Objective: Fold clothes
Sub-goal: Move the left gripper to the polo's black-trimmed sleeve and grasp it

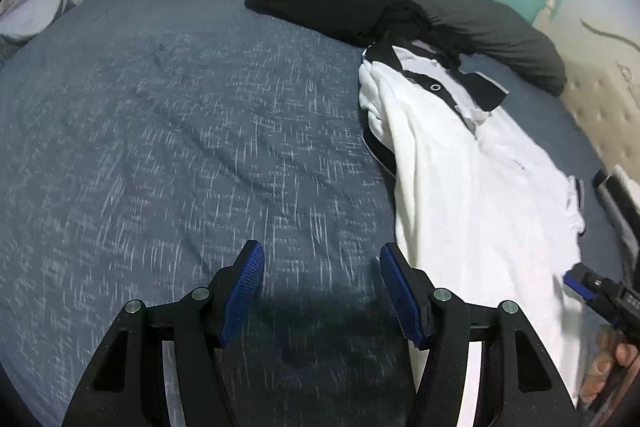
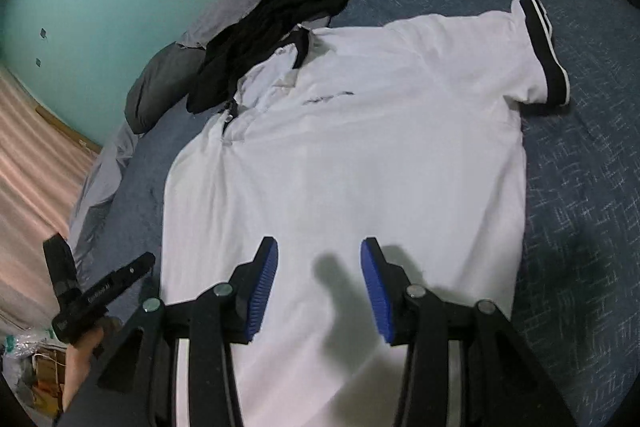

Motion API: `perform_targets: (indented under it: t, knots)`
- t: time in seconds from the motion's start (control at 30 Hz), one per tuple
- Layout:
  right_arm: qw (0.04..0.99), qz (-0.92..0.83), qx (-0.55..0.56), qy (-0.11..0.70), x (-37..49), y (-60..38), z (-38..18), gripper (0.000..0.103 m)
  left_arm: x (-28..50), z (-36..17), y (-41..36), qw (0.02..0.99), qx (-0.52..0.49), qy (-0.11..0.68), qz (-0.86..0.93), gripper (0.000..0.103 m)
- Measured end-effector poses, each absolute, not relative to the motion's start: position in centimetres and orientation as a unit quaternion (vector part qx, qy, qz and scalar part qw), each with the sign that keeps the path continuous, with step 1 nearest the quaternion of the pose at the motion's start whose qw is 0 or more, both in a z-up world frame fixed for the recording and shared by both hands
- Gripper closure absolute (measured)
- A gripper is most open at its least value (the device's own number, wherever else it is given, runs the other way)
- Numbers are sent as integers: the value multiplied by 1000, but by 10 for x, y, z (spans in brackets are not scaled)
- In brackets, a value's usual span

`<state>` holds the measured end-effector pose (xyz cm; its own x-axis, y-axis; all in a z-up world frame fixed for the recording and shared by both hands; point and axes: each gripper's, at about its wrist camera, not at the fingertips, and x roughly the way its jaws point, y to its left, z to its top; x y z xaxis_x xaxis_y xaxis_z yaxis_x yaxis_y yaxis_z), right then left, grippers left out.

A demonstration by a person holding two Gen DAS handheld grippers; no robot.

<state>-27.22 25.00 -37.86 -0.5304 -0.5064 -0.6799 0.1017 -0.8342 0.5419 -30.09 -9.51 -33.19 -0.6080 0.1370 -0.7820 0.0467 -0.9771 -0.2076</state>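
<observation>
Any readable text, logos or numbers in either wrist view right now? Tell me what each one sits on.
Nothing can be read in either view.
White polo shirt: a dark chest mark, too blurred to read.
Left gripper, seen from the right wrist: pale lettering along its black body, too small and blurred to read.
Right gripper, seen from the left wrist: small marking on its body, illegible.
Blue bedspread, black garment: no text.
</observation>
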Motion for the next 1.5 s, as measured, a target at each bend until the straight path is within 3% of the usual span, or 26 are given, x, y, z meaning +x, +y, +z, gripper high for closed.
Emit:
perform_targets:
  t: [0.5, 1.03, 1.43, 1.5]
  knots:
    - [190, -835, 447, -259, -278, 263, -385, 59, -383, -328, -80, 9, -479, -74, 875, 39]
    - [195, -830, 445, -275, -277, 264, -387, 59, -412, -323, 17, 82, -485, 6, 871, 39]
    - [196, -826, 445, -285, -277, 266, -387, 59, -420, -335, 17, 99, -498, -49, 860, 40]
    - [196, -826, 445, -286, -277, 267, -387, 59, -420, -335, 17, 104, -497, -59, 859, 46]
